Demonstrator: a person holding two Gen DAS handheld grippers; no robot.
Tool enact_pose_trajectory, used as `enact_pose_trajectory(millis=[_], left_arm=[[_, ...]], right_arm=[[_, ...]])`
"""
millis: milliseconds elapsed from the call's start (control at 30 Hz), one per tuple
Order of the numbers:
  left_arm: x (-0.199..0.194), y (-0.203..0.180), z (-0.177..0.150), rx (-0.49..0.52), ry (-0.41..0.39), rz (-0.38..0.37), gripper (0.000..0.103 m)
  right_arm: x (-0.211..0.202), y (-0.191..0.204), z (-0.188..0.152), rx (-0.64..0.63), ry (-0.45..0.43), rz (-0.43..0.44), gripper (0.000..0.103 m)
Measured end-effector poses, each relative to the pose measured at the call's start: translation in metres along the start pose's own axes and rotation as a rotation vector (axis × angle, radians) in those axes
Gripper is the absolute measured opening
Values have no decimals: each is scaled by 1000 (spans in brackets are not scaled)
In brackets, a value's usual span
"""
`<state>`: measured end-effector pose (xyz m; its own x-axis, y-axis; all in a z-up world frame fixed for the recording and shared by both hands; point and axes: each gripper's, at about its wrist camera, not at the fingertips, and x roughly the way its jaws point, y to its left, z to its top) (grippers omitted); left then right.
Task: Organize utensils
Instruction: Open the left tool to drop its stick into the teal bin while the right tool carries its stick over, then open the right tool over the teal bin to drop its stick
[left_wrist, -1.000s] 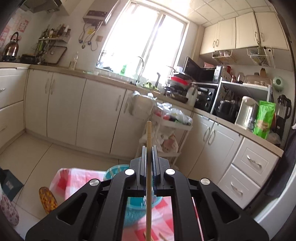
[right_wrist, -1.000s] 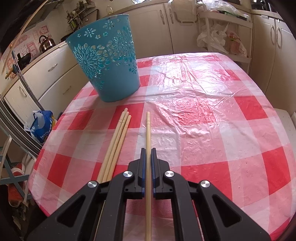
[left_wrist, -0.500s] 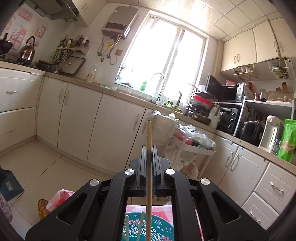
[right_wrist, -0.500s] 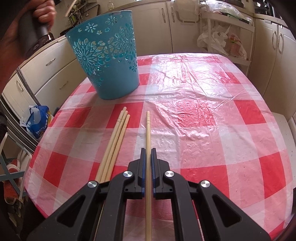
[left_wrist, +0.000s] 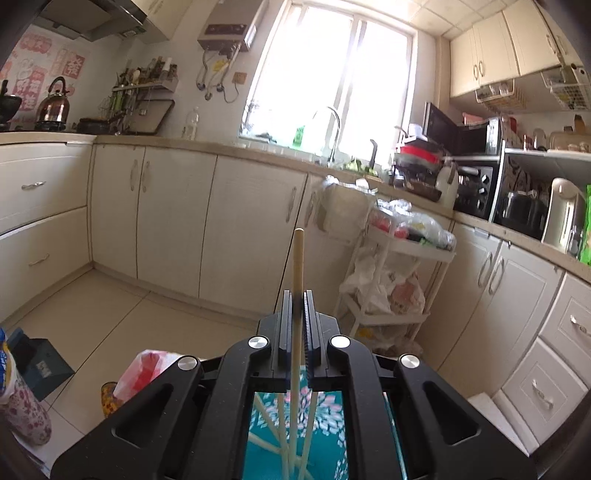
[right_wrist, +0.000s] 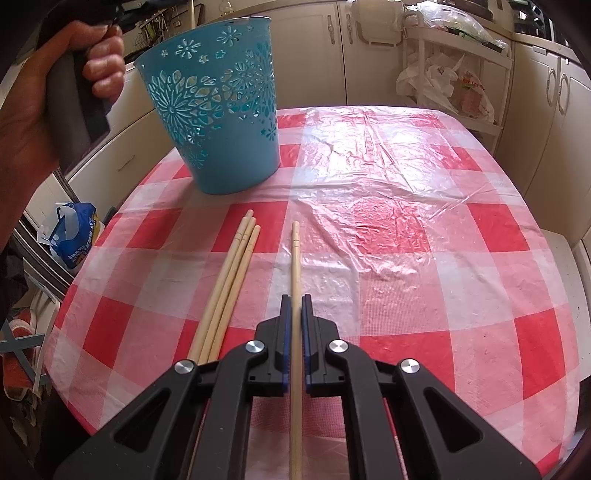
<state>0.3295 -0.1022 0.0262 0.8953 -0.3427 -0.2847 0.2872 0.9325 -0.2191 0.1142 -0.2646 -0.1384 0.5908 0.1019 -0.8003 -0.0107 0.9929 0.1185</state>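
Wooden chopstick (left_wrist: 297, 266) sits clamped in the left gripper (left_wrist: 296, 295), above the teal basket (left_wrist: 325, 424) at the frame's bottom. The right gripper (right_wrist: 294, 299) pinches another chopstick (right_wrist: 295, 258) on the checked tablecloth (right_wrist: 406, 240); three loose chopsticks (right_wrist: 232, 273) lie left of it.

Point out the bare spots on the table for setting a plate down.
Free: the checked tablecloth right of the blue bin and right of the gripped chopstick. Crowded: the left side, with the bin and three loose chopsticks.
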Motion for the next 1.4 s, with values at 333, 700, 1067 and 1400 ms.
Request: enact_pose_trajectory(millis=[333, 700, 1067, 1400], left_arm=[[-53, 30, -23, -12, 36, 21, 61], [-116, 105, -124, -224, 150, 114, 84], [-108, 119, -168, -317, 229, 38, 84], [-102, 121, -168, -354, 243, 5, 84]], right_arm=[[4, 16, 2, -94, 9, -76, 13], [-23, -27, 5, 159, -91, 127, 6], [-98, -4, 107, 217, -494, 367, 6], [-72, 47, 239, 196, -725, 241, 6]])
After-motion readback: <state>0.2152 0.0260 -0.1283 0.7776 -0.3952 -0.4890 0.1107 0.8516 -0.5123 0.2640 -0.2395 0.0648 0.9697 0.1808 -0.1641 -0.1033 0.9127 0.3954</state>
